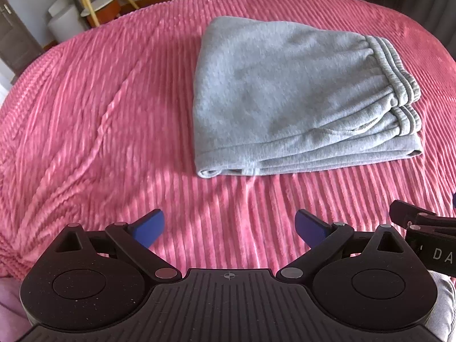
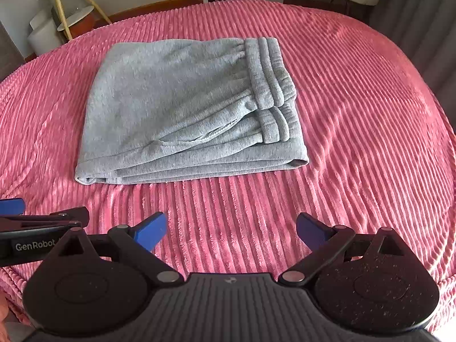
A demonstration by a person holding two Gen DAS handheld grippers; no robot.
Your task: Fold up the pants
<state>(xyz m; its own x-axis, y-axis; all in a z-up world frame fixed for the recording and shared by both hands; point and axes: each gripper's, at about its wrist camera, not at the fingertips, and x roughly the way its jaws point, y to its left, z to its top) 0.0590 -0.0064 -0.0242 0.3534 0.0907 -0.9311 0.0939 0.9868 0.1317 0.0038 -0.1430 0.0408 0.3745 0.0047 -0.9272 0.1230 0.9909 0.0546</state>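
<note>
Your grey pants [image 1: 287, 97] lie folded into a compact stack on the pink ribbed bedspread [image 1: 99, 108], roughly mid-bed, with several layers visible along the near edge. The elastic waistband [image 2: 269, 71] sits on top at the stack's right side, and a ribbed cuff [image 2: 278, 126] lies just in front of it, tucked against the same edge. A pocket opening shows as a curved seam across the upper layer in the right wrist view. Your left gripper [image 1: 229, 228] is held back from the stack, over bare bedspread — jaws spread wide, blue fingertips [image 1: 149, 226] well apart, nothing between them. Your right gripper [image 2: 230, 229] is in the same condition: spread wide, blue pads [image 2: 151, 229] holding nothing, hovering short of the near edge of the pants. Neither tool touches the fabric. The two grippers sit side by side; in the left wrist view the body of the right one enters at the right border, and in the right wrist view the left one enters at the left border, with its "GenRobot" label readable. The bedspread shows a long diagonal crease to the left of the pants and light wrinkles in front of the stack. Behind the bed — a yellow-legged stand [image 2: 67, 14] with round shelves, a white cylindrical container [image 1: 61, 24] beside it, and grey curtains [image 2: 424, 22] at far right.
</note>
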